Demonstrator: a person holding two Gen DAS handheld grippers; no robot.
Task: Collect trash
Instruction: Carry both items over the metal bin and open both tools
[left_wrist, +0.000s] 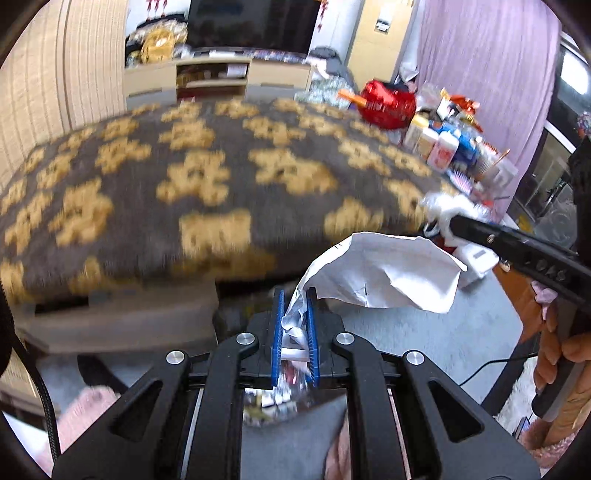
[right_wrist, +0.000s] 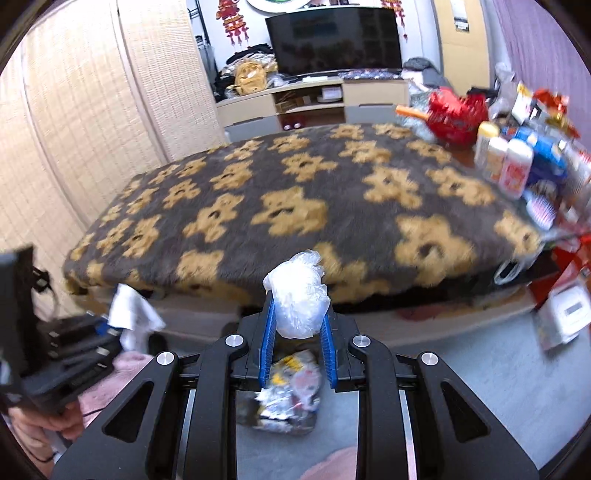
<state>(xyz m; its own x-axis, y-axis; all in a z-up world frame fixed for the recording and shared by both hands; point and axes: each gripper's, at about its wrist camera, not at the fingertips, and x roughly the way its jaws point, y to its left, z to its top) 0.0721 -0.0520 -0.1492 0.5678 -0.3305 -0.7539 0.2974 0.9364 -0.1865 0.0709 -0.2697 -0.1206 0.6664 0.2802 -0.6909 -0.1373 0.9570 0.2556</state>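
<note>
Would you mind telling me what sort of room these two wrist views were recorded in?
Most likely a lived-in bedroom or bed-sitting room at home: a bed under a teddy-bear blanket, a television on a low media cabinet, and bottles and toiletries crowded beside the bed.

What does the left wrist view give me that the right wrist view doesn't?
Only the left wrist view: the left gripper pinching crumpled white paper close up, and the purple curtain in full.

Only the right wrist view: the right gripper clamped on a wad of clear plastic, and the whole TV.

Both: the bear-print blanket, the red bag, the bottles, and shiny wrappers on the floor below.
</note>
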